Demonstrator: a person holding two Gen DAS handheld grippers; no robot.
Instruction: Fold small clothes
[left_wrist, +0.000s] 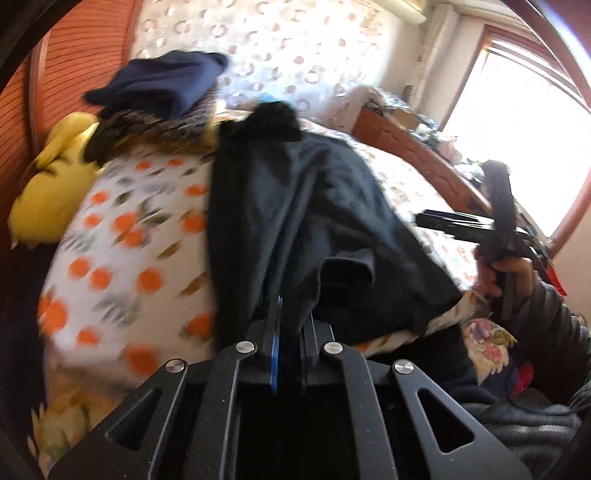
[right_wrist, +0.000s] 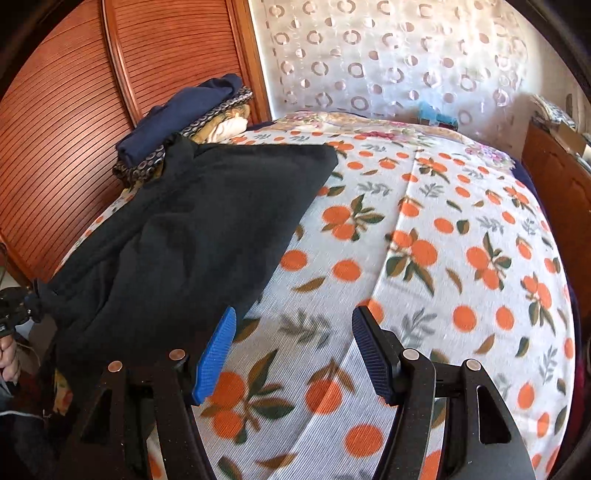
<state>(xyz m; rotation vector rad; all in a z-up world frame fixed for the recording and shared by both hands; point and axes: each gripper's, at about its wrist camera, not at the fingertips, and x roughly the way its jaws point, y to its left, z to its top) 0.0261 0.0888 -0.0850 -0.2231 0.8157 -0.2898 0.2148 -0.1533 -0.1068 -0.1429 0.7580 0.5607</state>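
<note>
A bedroom with a wooden slatted wardrobe and a circle-patterned curtain. 1 bed (right_wrist: 443, 229) with an orange-print cover fills the view. 1 dark garment (right_wrist: 207, 221) lies spread across its left side, beside 1 stack of folded clothes (right_wrist: 184, 122) and 1 yellow pillow (left_wrist: 55, 192). The left gripper (left_wrist: 291, 325) has its jaws closed on the garment's near edge. The right gripper (right_wrist: 291, 350) hovers over bare cover, jaws open and empty. The fold looks just begun; next, the right gripper likely needs a matching edge.
</note>
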